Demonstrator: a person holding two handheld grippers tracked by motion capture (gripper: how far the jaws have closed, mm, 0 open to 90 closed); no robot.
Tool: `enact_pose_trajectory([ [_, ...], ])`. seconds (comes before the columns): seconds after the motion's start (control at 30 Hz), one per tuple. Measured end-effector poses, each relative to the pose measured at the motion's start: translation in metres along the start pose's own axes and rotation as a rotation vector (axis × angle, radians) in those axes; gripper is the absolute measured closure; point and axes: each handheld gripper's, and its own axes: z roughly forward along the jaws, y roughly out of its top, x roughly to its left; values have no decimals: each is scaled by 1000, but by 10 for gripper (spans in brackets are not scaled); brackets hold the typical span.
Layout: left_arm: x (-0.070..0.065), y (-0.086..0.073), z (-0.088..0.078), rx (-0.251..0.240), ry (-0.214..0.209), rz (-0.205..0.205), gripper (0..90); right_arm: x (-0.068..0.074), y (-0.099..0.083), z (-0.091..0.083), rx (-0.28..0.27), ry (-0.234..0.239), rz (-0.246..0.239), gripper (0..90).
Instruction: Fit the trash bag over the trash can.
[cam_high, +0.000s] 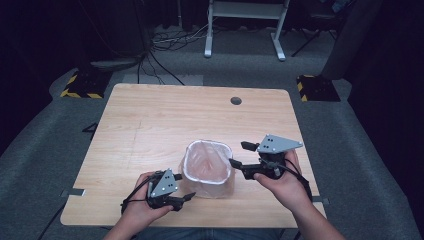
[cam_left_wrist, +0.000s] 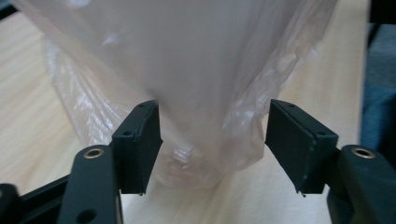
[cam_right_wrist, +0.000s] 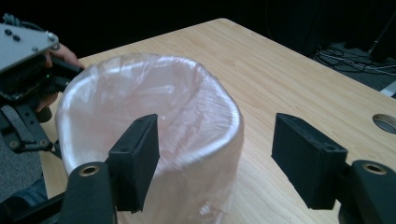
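While the room around it is dark, the big wooden bench (cam_high: 165, 120) fills the middle of the high view. It has a small round hole (cam_high: 236, 100) near its top edge. A grey floor (cam_high: 45, 145) goes around the bench, and black cables (cam_high: 170, 37) lie on it at the top of the frame, near the white legs of a stand (cam_high: 245, 25).

On the bench, in the lower middle of the high view, stands a small bin (cam_high: 208, 169). A thin clear plastic bag (cam_right_wrist: 154, 107) lines it, and the top of the bag is folded over the rim. The bag looks a little pink and crinkly.

At the lower left of the high view, the left hand (cam_high: 142, 202) holds the left gripper (cam_high: 186, 197). It sits low, just beside the bottom of the bin. In the left gripper view its jaws stand wide apart, with the bag-covered side of the bin between them. They hold nothing. I cannot tell if they touch the bag.

At the right of the bin, the right hand (cam_high: 282, 182) holds the right gripper (cam_high: 235, 162). It is up near the rim. In the right gripper view its jaws are spread wide too, and they grip nothing. One jaw shows in front of the rim and the other over bare bench.
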Motion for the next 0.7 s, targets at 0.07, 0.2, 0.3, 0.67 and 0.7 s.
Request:
enact_pose_trajectory([
  [0.07, -2, 1, 3, 9, 0, 6, 351, 0, 2, 0, -3, 1, 1, 326],
  [0.2, -2, 0, 0, -11, 14, 0, 311, 0, 6, 0, -5, 1, -4, 326],
  [0.3, -2, -2, -8, -55, 24, -13, 265, -2, 9, 2, -6, 1, -5, 326],
  [0.67, 17, -11, -43, -89, 131, -76, 233, -13, 22, 20, 47, 2, 2, 301],
  [0.7, 23, -14, -46, -85, 155, -91, 233, -14, 23, 22, 65, 4, -6, 284],
])
